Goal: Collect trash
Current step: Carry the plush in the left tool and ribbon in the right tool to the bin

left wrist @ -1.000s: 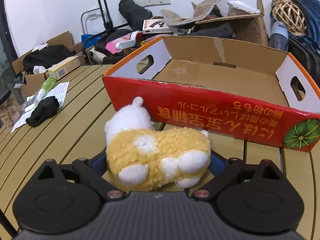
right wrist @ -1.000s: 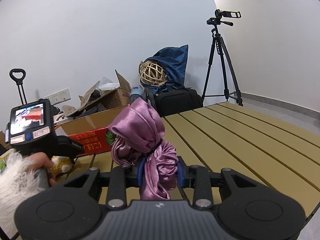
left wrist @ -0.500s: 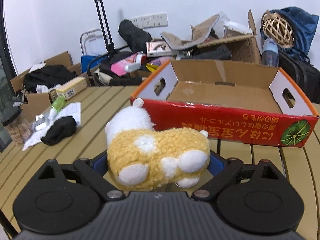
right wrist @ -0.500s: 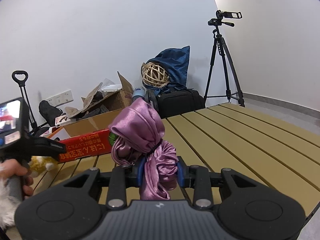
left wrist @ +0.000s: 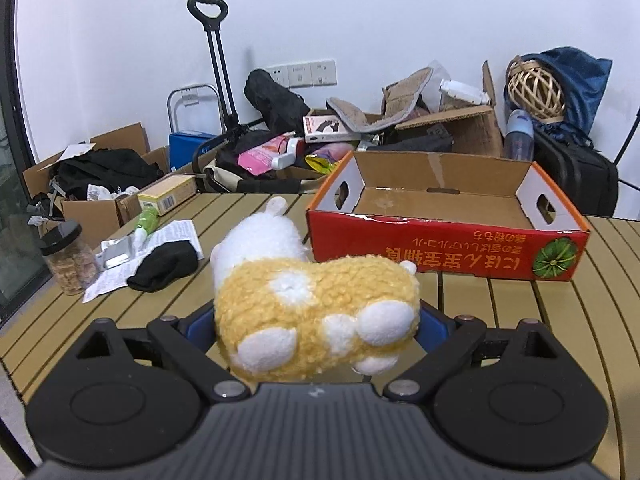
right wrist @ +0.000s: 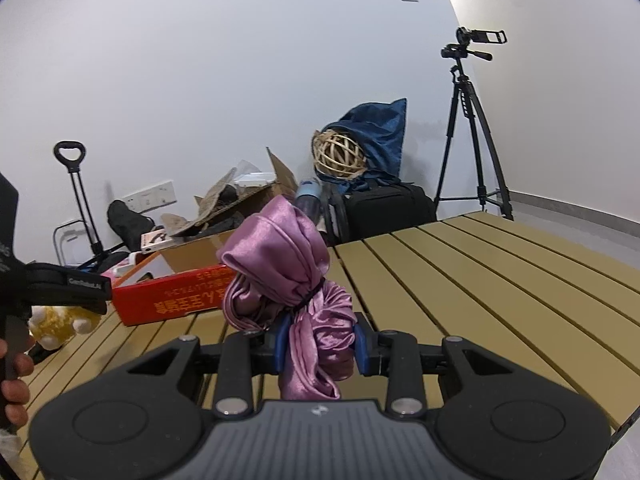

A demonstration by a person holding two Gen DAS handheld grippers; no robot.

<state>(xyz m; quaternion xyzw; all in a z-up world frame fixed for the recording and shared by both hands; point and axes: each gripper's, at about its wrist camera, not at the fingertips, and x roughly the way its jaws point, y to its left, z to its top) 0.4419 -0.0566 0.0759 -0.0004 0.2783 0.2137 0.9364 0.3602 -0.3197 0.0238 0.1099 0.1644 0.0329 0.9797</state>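
My left gripper (left wrist: 316, 320) is shut on a yellow and white plush toy (left wrist: 312, 304), held above the slatted table short of the red cardboard box (left wrist: 444, 248), whose inside is bare. In the right wrist view the same toy (right wrist: 60, 322) hangs at the far left under the left gripper's black body, with the person's hand (right wrist: 14, 384) on the handle. My right gripper (right wrist: 320, 340) is shut on a bundle of purple satin cloth (right wrist: 288, 276) tied with a black band, held over the table (right wrist: 460, 280); the red box (right wrist: 176, 294) lies beyond it to the left.
On the table's left lie a black sock (left wrist: 164, 266), printed paper (left wrist: 176, 234), a green tube (left wrist: 146, 220), a foil pack (left wrist: 116, 250) and a jar (left wrist: 70, 260). Clutter, cardboard boxes and a trolley (left wrist: 216, 80) stand behind the table. A tripod (right wrist: 472, 128) stands at the right.
The left gripper with the plush toy has drawn back and risen from the red box, which now looks smaller and farther off. The right gripper and its purple cloth have barely moved.
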